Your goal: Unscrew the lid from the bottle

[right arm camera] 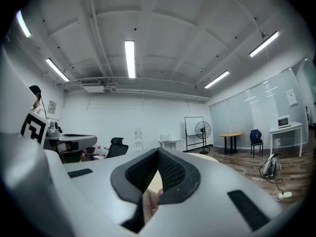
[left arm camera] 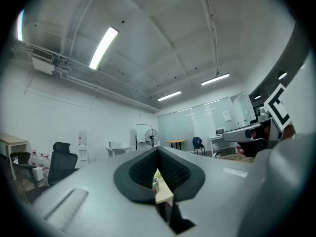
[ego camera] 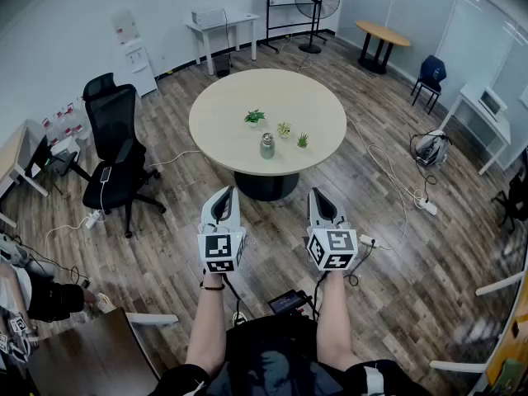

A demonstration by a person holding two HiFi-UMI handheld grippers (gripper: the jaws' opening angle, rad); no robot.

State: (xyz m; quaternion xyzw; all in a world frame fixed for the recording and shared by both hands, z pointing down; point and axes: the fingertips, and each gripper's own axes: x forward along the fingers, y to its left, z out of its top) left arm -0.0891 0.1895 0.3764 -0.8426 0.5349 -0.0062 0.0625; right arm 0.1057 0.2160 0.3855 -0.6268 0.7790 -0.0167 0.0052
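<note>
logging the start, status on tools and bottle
Left tool and right tool shut, empty, short of table. Bottle upright mid-table, untouched, beside small plants. Nothing blocking.

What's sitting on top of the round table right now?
A metal bottle and three small potted plants behind it, all near the centre of the table. Nothing covers them; the bottle's lid is too small to judge.

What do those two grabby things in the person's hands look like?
The left hand-held gripper and the right hand-held gripper are pale grey shells with dark ridged pads inside. Each carries a cube of black-and-white square markers and trails a thin dark cable. A dark wristband circles the left wrist; the sleeves are dark.
</note>
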